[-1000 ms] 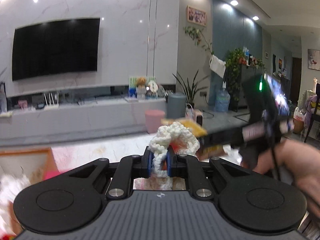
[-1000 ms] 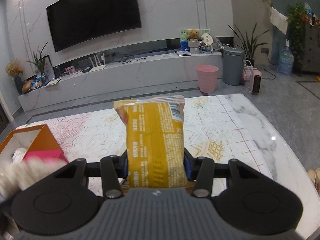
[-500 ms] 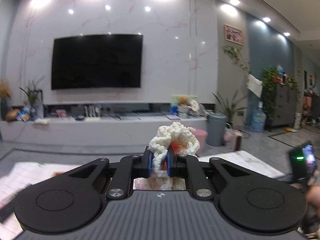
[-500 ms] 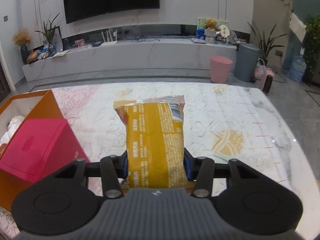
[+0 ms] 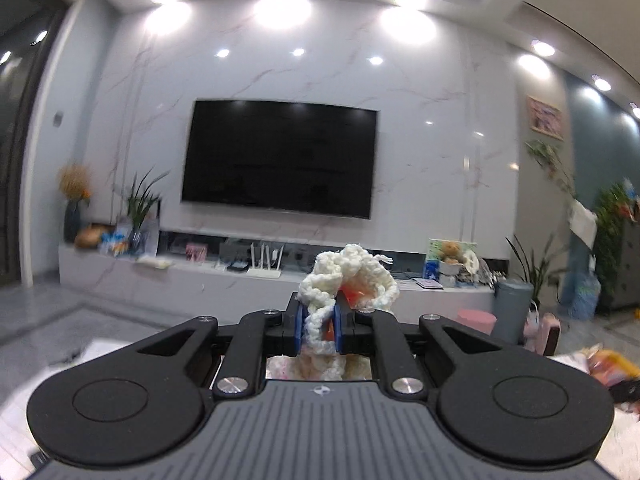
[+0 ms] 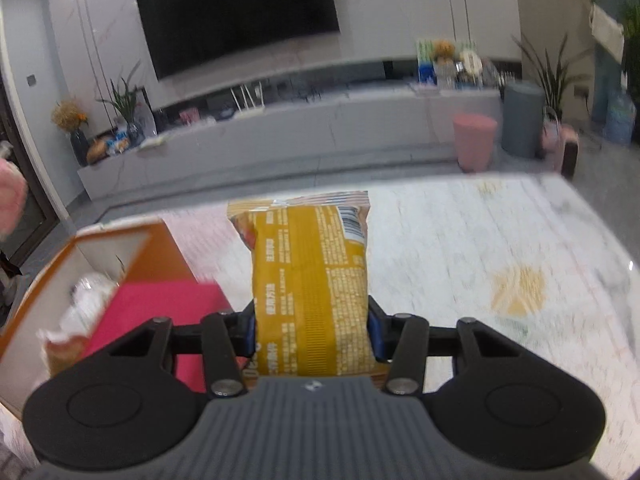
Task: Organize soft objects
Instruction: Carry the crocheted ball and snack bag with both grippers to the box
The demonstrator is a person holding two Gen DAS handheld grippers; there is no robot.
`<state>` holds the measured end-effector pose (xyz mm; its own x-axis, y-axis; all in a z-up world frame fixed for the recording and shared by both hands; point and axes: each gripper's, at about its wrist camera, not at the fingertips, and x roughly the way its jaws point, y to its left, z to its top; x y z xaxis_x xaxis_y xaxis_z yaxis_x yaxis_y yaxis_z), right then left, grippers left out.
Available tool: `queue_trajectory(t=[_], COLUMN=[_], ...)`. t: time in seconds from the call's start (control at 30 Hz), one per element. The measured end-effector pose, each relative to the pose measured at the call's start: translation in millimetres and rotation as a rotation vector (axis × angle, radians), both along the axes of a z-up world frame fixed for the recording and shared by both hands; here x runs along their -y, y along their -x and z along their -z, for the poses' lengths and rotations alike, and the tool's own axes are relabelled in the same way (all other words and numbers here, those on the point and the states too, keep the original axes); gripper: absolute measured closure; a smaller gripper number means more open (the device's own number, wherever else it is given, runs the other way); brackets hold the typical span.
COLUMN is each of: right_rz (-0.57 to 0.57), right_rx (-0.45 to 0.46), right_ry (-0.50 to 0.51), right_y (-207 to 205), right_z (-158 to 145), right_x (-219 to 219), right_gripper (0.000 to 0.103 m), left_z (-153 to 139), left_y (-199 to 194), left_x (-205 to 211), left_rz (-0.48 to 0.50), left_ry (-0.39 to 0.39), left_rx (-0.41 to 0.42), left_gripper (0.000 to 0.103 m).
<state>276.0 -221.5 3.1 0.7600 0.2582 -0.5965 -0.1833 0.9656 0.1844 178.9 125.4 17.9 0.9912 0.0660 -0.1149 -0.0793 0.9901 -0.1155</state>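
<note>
Table [image 6: 480, 232] is carrying 1 orange box [image 6: 52, 276] with 1 pink box [image 6: 160, 312] inside. Right gripper [image 6: 312, 328] is clamping 1 yellow packet [image 6: 312, 280] above the table; left gripper [image 5: 318, 328] is pinching 1 white knit [image 5: 352, 280] facing 1 TV [image 5: 280, 156].

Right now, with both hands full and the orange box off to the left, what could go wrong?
1. The left gripper pinches only a thin strand of the white crocheted toy; the bulk above the fingers could slip free.
2. The right gripper squeezes the yellow snack bag at its lower end; it may crush or tip.
3. The orange box already holds a pink box, leaving little room.
</note>
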Motion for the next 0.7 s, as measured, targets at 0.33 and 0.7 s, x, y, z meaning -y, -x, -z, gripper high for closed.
queue_trajectory(t=[0.33, 0.7], right_rz=[-0.17, -0.391], right_rx=[0.109, 0.025], right_ry=[0.024, 0.145], right_y=[-14, -34], right_z=[-73, -55], right_x=[-105, -249], right_gripper=[0.054, 0.054], left_z=[15, 34], left_y=[-12, -40], left_x=[-22, -30], left_rz=[-0.037, 0.087], left_ry=[0.018, 0.011], left_rx=[-0.123, -0.303], left_gripper=[0.087, 0.087])
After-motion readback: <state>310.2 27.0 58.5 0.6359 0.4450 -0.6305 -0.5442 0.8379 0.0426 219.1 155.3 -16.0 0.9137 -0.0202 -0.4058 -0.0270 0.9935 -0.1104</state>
